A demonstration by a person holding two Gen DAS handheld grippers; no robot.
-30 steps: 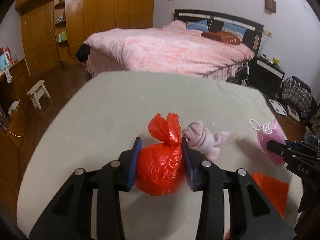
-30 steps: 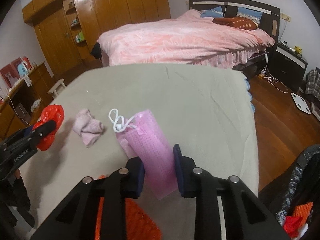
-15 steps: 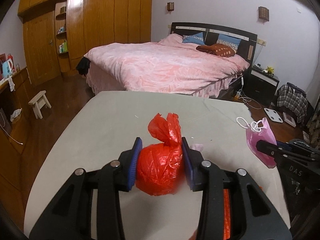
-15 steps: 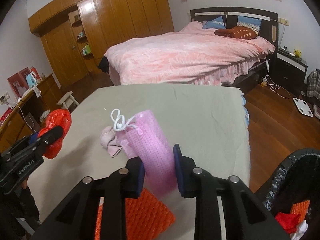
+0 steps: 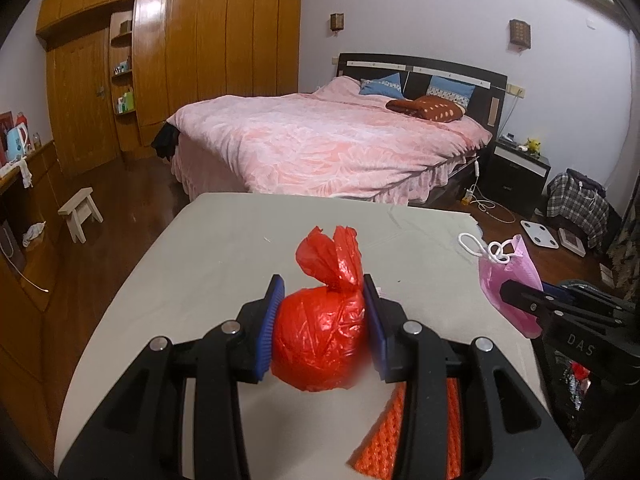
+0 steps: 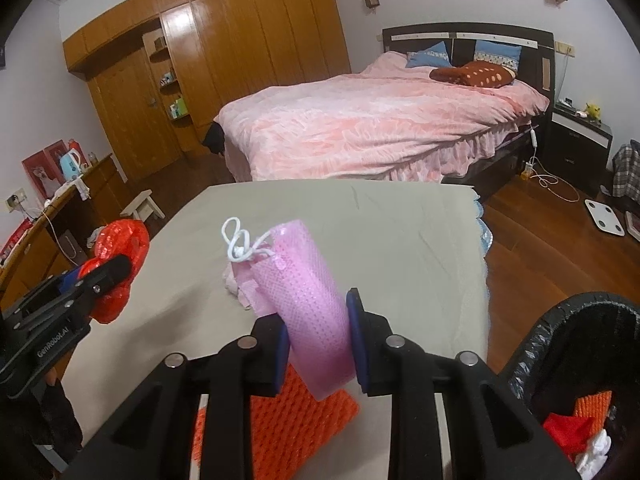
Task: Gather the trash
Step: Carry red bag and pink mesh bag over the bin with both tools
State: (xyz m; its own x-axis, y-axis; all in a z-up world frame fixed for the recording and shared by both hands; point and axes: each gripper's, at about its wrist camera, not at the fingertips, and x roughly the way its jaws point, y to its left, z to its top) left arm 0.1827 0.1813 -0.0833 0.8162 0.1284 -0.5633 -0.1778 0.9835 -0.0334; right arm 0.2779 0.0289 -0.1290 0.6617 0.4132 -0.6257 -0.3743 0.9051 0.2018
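Bin (image 6: 560,328), black-lined, at right holds red, orange, white scraps. Left claw (image 5: 322,322) clamps knotted red bag (image 5: 320,340), knot up. Right claw (image 6: 318,340) clamps pink mask (image 6: 308,300), long axis pointing away, loops far. Both above counter (image 5: 200,264); orange mesh (image 6: 296,412) below.

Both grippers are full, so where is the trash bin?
In the right wrist view, the black-lined trash bin sits at the lower right, off the table's right edge.

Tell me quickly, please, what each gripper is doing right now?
Left gripper: closed on the red knotted bag.
Right gripper: closed on the pink mask.
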